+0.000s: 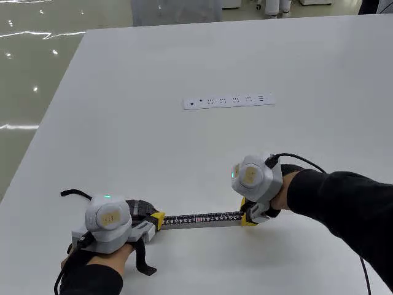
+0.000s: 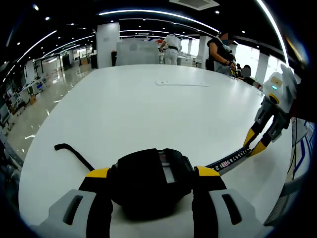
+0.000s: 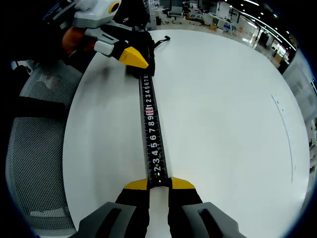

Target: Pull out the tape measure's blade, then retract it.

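The tape measure's black case sits low on the white desk, near the edge closest to you and over on your left side. Your left claw is closed around the case, with one yellow tip on each side of it. The blade comes out of the case and runs flat, just above the desk or on it, in a straight line toward your right. Your right claw is pinched shut on the far end of the blade, and the yellow tips meet right over it. So the blade is a straight bridge from one claw to the other, and its long line goes left to right in front of you. I think the pulling-out part is going on or nearly done, and the blade has not gone back in yet. To pull more, your right claw goes away from the case along that same line. To put the blade back, your right claw goes toward the case along the line, so the blade does not bend or twist. The left claw is the one next to the case, so it just holds on tight. If the right claw lets go too soon, the blade could snap back fast. A thin black strap lies on the desk beside the case. A white power strip lies farther up the desk, well apart from it all.
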